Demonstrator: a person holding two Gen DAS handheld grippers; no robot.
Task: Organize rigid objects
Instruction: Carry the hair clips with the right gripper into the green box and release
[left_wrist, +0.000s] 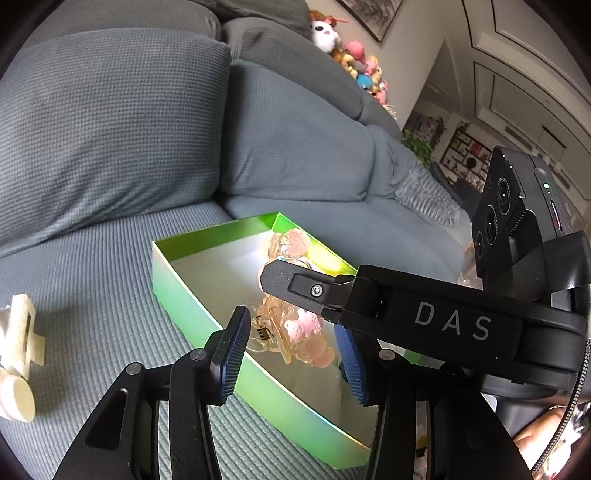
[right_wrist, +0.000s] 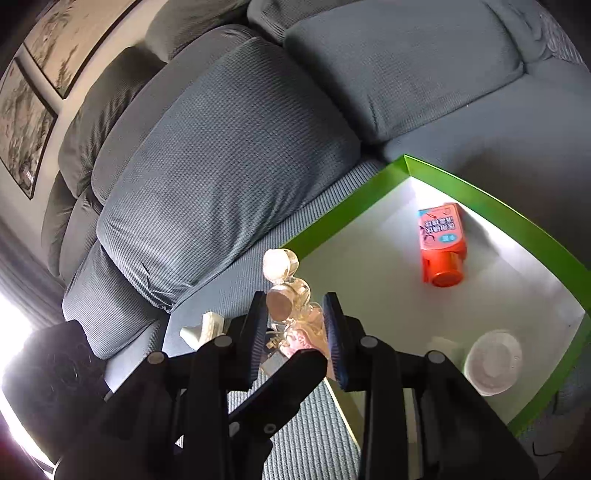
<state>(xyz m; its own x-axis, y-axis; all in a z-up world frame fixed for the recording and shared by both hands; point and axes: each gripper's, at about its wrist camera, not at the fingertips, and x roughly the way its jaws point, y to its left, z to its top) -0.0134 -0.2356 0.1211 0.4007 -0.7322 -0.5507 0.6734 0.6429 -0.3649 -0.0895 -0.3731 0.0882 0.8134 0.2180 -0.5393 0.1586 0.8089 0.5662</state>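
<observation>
A translucent pink hair clip (right_wrist: 291, 314), decorated with round discs and a small pink bear, sits at lower centre of the right wrist view, clamped between the nearly closed blue-padded fingers of the right gripper (right_wrist: 297, 332); its discs project upward past the fingertips. In the left wrist view the same clip (left_wrist: 295, 325) appears at centre, above the green box (left_wrist: 192, 310), with the right gripper (left_wrist: 369, 295) reaching in from the right edge. The left gripper (left_wrist: 291, 354) stands partly open at lower centre, its pads either side of the clip; whether they touch it cannot be told. Inside the box (right_wrist: 480, 199), at the right of the right wrist view, lie an orange bottle (right_wrist: 441, 243) and, lower, a white round lid (right_wrist: 493, 362). A cream plastic piece (left_wrist: 16, 354) lies on the grey sofa (left_wrist: 110, 129) at the left edge.
</observation>
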